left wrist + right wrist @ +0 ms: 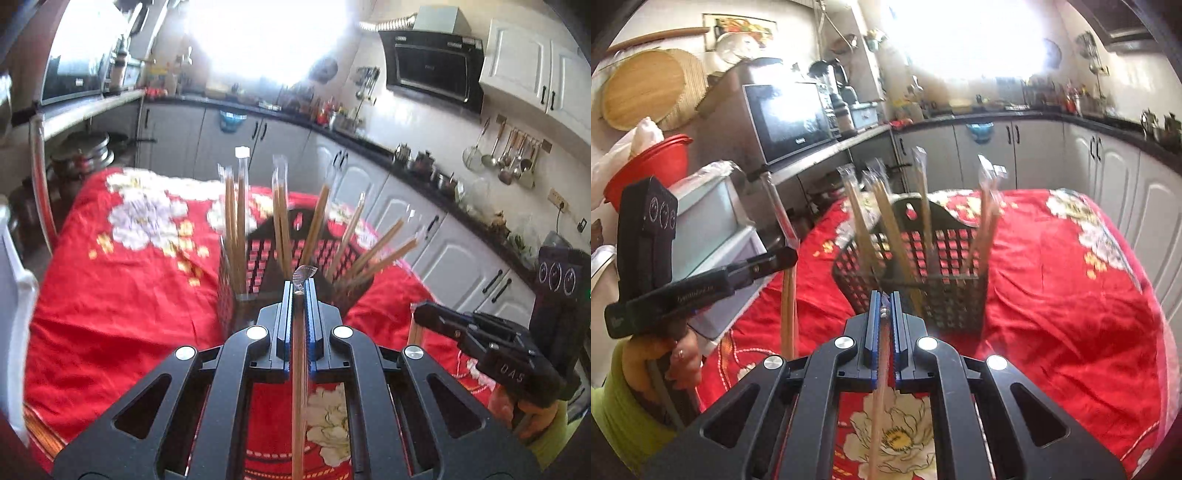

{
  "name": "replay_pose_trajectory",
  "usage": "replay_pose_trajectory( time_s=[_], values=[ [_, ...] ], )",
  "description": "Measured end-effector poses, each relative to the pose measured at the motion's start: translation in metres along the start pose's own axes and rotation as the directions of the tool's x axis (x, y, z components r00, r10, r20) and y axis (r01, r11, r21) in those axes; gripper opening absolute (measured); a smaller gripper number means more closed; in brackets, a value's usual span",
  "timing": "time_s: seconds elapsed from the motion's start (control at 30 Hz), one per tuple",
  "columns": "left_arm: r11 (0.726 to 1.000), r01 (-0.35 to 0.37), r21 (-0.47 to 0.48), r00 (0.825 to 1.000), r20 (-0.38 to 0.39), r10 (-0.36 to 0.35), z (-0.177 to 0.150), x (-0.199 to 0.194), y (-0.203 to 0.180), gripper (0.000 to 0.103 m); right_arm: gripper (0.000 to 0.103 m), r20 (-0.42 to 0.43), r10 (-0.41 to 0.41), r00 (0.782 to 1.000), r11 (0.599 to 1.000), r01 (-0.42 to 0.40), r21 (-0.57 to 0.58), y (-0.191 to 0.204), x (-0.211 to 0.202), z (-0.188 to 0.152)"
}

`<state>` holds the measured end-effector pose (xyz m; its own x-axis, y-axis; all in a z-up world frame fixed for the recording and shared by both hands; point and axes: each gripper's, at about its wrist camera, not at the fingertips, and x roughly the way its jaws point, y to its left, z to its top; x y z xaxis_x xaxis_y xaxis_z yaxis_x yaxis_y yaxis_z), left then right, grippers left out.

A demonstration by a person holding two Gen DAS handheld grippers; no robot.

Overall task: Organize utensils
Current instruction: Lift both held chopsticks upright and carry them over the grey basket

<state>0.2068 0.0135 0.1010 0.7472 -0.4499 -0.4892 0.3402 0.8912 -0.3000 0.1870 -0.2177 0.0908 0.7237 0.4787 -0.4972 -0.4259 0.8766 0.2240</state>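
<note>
The left gripper [300,286] is clenched on a pair of chopsticks [298,387]: slim, straight, tan wooden sticks in a clear plastic sleeve that run back between the ribbed blue pads, with the crinkled sleeve tip poking out just past the fingertips. The gripper's frame is matte black plastic with round silver bolts.

The right gripper [885,301] is likewise clamped on its own sleeved pair [877,398], which lies lengthwise between its pads and looks blurred and paler.

Just ahead of both grippers stands a basket [255,258], a dark plastic box with a square-holed lattice wall and a raised, arched handle side. Several more sleeved chopstick pairs [236,221] stand in it, some upright along the left wall, others fanning out to the right, their clear sleeve ends rising above the rim.

The basket sits on a counter draped in a red cloth [122,295], soft and wrinkled, printed with large white and cream flowers.

To the right of the left gripper, the other gripper shows from the side, its black pistol-shaped body held by a hand [532,417] with a yellow-green sleeve [617,406]. Beyond the counter, glossy white cabinets [461,254] with black handles curve around the room.
</note>
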Motion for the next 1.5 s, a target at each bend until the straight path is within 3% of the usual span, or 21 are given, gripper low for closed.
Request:
replay_pose_trajectory(
  time_s=[0.23,0.47,0.87,1.13,1.5],
  values=[
    [1.000,0.010,0.018,0.994,0.107,-0.012,0.036,-0.026,-0.007,0.003,0.006,0.078,0.002,0.997,0.999,0.001,-0.038,0.015,-0.015,0.027],
    [0.999,-0.011,0.042,0.977,0.213,0.002,0.073,-0.043,-0.019,0.003,0.006,0.181,0.002,0.983,0.998,0.010,-0.064,0.023,-0.032,0.061],
    [0.989,-0.144,0.042,0.925,0.359,0.120,0.128,-0.036,-0.037,0.003,0.005,0.302,-0.001,0.953,0.996,0.027,-0.080,0.024,-0.045,0.112],
    [0.980,-0.195,0.039,0.898,0.408,0.162,0.139,-0.014,-0.040,0.003,0.005,0.353,-0.036,0.935,0.993,0.074,-0.096,0.020,-0.037,0.133],
    [0.979,-0.203,0.020,0.897,0.405,0.178,0.128,0.023,-0.018,0.003,0.005,0.381,-0.038,0.924,0.996,0.067,-0.065,0.001,-0.013,0.141]
  ],
)
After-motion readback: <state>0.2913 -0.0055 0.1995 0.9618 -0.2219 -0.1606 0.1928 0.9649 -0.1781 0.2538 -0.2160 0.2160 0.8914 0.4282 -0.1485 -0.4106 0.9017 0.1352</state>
